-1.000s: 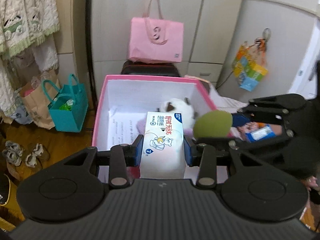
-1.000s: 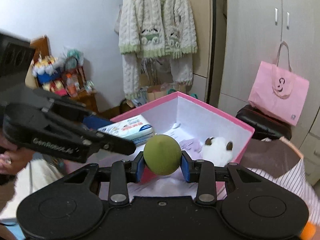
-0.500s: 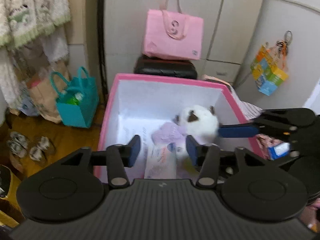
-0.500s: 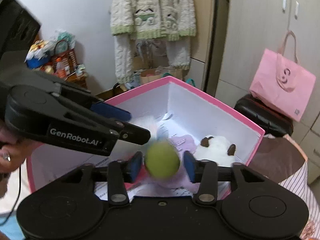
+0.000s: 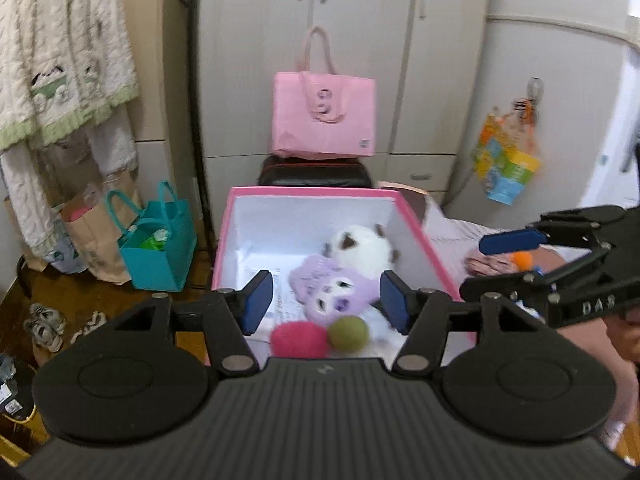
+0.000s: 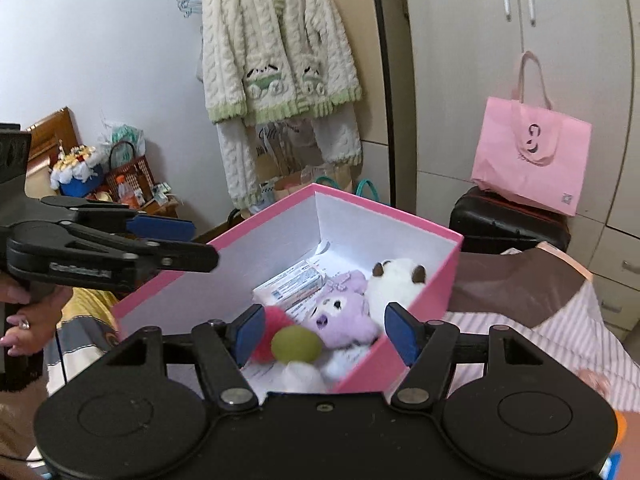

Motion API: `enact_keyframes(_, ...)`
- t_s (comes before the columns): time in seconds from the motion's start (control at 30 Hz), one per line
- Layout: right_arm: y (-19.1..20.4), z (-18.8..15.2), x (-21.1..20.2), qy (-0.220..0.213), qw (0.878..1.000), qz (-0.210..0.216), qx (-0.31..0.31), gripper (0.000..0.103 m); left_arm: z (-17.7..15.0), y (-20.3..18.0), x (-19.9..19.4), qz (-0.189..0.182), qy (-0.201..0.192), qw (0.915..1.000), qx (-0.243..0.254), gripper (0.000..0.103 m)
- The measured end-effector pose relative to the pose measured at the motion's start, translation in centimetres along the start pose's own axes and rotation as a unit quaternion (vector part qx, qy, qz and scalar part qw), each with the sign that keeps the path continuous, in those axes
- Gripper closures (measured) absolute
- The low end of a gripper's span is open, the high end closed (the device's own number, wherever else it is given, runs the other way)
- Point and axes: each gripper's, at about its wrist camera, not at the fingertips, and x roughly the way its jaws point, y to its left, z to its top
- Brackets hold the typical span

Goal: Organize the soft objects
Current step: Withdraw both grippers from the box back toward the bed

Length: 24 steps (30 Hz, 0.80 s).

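Pink box [image 5: 424,236] taken as landmark. Left tongs [image 5: 326,300] spread wide, nothing between them, hovering above the box's near end. Right tongs [image 6: 325,332] also spread wide and empty, over the box's near corner.

Inside the box: green ball [image 6: 297,345] at the near end, touching or just beside a pink pom-pom [image 6: 276,322]. Purple plush [image 6: 342,314] sits mid-box. White plush [image 6: 394,280] toward the far wall. Tissue pack [image 6: 289,285] lies flat on the box floor, beside the purple plush.

Orientation: tissue pack's long axis runs diagonally, one end toward a far corner of the box. Purple plush lies face up, head toward the box's near end. Balls have no axis.

Risks, as judged: both tongs crowd the same near end, so a careless pull-back could knock them together or clip the box rim and shift it. The green ball looks blurred, possibly unsettled. More soft items appear outside the box on the bed [image 6: 532,320]; too blurred to name.
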Motion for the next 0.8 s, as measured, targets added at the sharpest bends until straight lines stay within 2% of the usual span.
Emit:
enact_keyframes(0.13, 1.0, 0.0, -2.4, 0.025, 1.000, -0.011, -0.011, 0.032, 0.8, -2.2, -2.1, -0.047, 0.026, 0.9978, 0.039, 0.044)
enact_keyframes(0.37, 2.8, -1.1, -8.2, 0.006, 0.999, -0.005, -0.038, 0.028, 0.0, -5.5, -5.1, -0.085, 0.039, 0.9940, 0.058, 0.041)
enact_keyframes(0.5, 3.5, -2.1, -10.4, 0.010, 0.999, 0.003, -0.047, 0.028, -1.4, -7.3, -5.6, -0.146, 0.078, 0.9850, 0.050, 0.039)
enact_keyframes(0.63, 4.1, -3.6, -12.5, 0.009, 0.997, -0.010, -0.070, 0.028, -2.8, -10.0, -6.6, -0.145, 0.075, 0.9834, 0.078, 0.039)
enact_keyframes(0.8, 3.0, -6.0, -15.1, 0.004, 0.998, -0.020, -0.066, 0.027, -3.6, -12.6, -7.0, -0.157, 0.079, 0.9804, 0.090, 0.038)
